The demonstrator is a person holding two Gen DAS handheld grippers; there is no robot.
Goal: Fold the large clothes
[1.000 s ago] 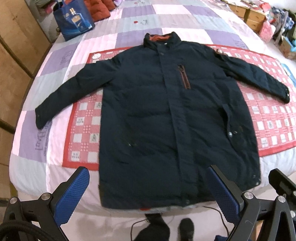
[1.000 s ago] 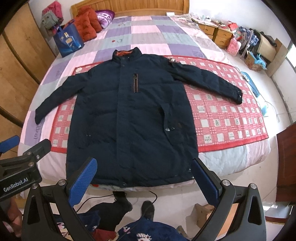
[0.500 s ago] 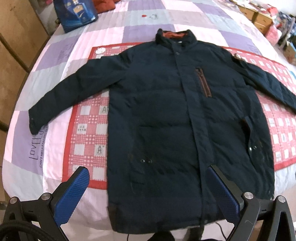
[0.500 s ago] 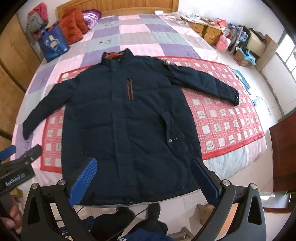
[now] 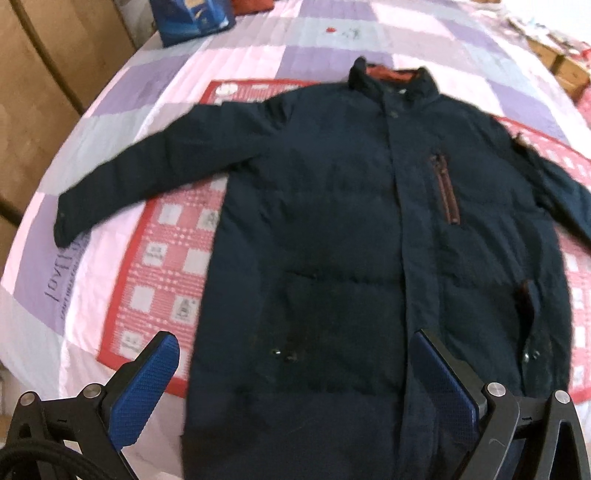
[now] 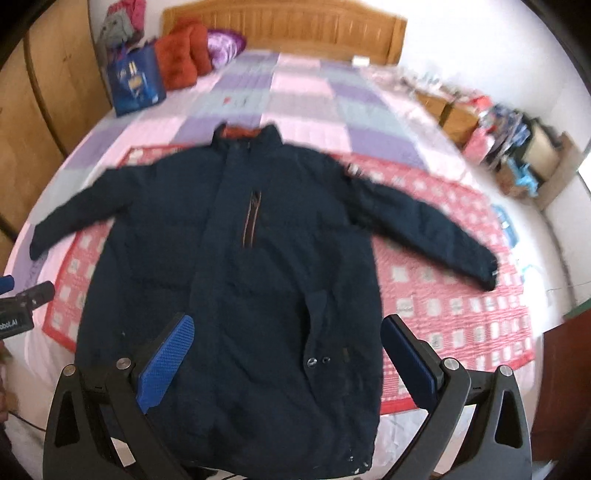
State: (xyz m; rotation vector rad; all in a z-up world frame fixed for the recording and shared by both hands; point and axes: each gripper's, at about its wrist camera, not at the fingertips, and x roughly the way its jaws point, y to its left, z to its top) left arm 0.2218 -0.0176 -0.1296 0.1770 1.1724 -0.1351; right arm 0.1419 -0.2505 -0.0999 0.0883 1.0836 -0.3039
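Note:
A large dark navy padded jacket [image 5: 351,240] [image 6: 236,266] lies face up on the bed with both sleeves spread and an orange-lined collar at the far end. My left gripper [image 5: 295,376] hovers open over the jacket's lower left part, its blue pads [image 5: 147,384] wide apart and holding nothing. My right gripper [image 6: 286,354] is open too, above the lower right part near the pocket snaps [image 6: 317,361]. The left gripper's body [image 6: 22,306] shows at the left edge of the right wrist view. The hem is partly hidden behind the fingers.
A red checked mat [image 5: 166,266] [image 6: 461,295] lies under the jacket on a pink and purple quilt [image 5: 288,44]. A blue bag [image 6: 135,83] and orange cushions [image 6: 181,61] sit by the wooden headboard [image 6: 284,31]. Wardrobe doors [image 5: 40,92] stand left; cluttered cabinets [image 6: 498,125] right.
Both grippers have moved forward and lower toward the jacket, which now fills more of each view. The floor and feet below the bed edge have dropped out of sight. Both stay open.

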